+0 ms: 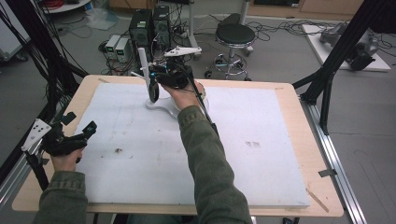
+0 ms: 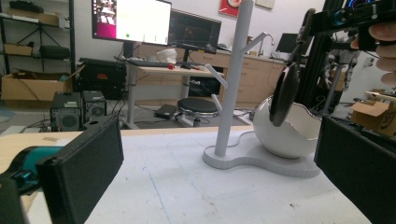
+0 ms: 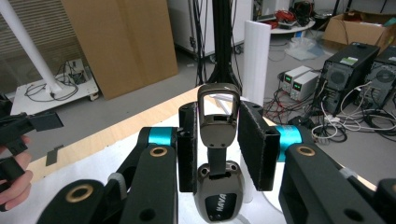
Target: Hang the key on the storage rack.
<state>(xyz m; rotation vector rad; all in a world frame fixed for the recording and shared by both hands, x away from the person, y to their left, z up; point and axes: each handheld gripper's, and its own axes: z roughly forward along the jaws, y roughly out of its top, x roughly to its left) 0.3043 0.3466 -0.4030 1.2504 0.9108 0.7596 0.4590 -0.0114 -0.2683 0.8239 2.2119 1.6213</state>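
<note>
A white peg stand (image 1: 143,63) rises from a flat white base (image 1: 161,107) at the far middle of the board. Its post (image 2: 233,79) carries short pegs, and a white bowl-shaped cup (image 2: 292,133) sits on the base. My right gripper (image 1: 156,77) hovers beside the post, shut on a dark grey oval earcup-like piece (image 1: 153,92) that hangs down next to it. That piece (image 3: 217,154) has a metal loop at its top, clamped between the pads. The same piece (image 2: 283,95) dangles over the cup's rim. My left gripper (image 1: 88,128) rests open at the table's left edge, jaws wide apart and empty (image 2: 224,172).
A white foam board (image 1: 243,154) covers the wooden table (image 1: 306,154). Beyond the far edge stand computer towers (image 1: 149,25), small power supplies (image 1: 117,48) and a black stool (image 1: 235,35). Black frame posts (image 1: 336,56) flank the table's right and left sides.
</note>
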